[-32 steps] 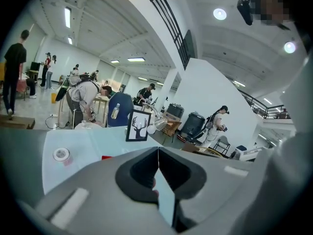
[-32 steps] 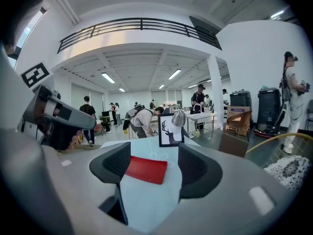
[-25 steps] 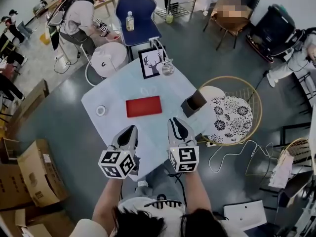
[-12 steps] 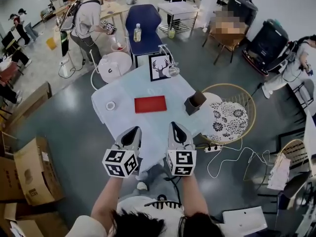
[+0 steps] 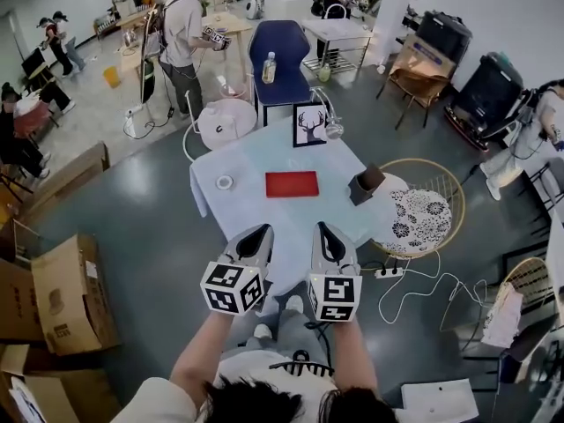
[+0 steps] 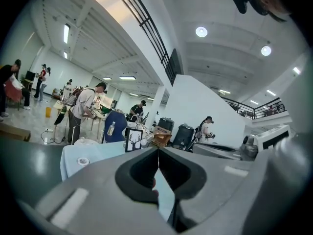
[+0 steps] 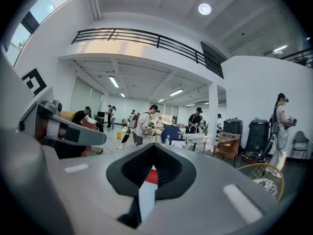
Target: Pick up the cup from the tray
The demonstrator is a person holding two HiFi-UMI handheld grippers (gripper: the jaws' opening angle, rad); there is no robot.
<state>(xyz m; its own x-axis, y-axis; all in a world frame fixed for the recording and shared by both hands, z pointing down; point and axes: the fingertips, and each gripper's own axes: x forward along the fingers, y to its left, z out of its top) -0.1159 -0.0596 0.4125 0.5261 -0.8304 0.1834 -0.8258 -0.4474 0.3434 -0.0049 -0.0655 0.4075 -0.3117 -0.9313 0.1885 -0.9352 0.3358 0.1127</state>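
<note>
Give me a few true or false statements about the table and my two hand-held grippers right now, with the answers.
1. The left hand-held gripper and the right hand-held gripper are both shut on nothing. True.
2. A cup stands on the red tray. False: the tray's surface shows bare.
3. The deer picture stands beyond the tray. True.
4. The tape roll lies to the tray's right. False: it lies to its left.
5. The left hand-held gripper touches the tape roll. False: it is held by the near edge of the table, well apart from the roll.
</note>
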